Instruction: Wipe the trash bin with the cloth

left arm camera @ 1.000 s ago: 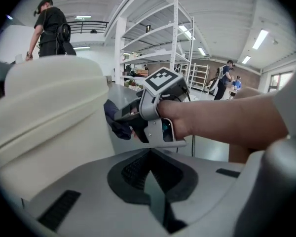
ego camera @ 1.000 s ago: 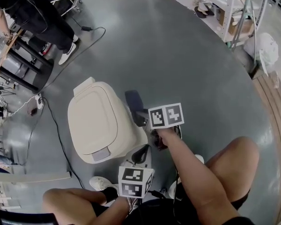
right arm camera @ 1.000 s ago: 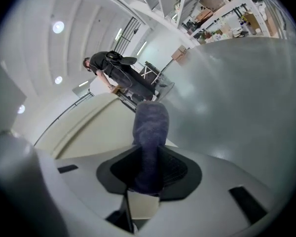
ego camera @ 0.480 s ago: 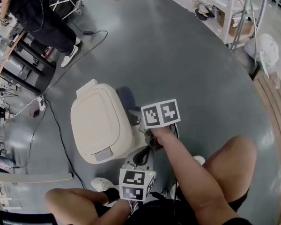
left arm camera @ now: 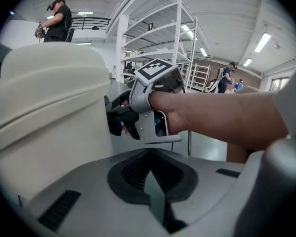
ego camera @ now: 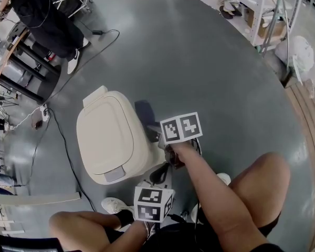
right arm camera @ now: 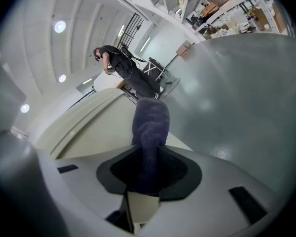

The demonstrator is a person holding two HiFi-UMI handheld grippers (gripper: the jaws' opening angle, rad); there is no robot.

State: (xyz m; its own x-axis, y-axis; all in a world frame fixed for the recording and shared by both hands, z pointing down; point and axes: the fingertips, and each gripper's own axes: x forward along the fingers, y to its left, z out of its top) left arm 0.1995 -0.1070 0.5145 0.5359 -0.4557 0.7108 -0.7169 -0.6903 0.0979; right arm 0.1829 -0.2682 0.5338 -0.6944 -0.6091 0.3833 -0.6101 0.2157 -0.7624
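cream lidded trash bin (ego camera: 113, 138), purple cloth (right arm camera: 150, 127)

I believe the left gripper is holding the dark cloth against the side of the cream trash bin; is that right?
Not quite: the right gripper is holding the dark cloth against the side of the cream trash bin, as the right gripper view shows.

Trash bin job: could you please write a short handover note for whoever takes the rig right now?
Right gripper: jaws shut on the dark cloth, which lies against the right side wall of the trash bin, just below the lid.
Left gripper: jaws together, empty, beside the bin's near corner.
Done: cloth is on the bin; how much is wiped cannot be told.
Left: probably wipe the side, then lid.
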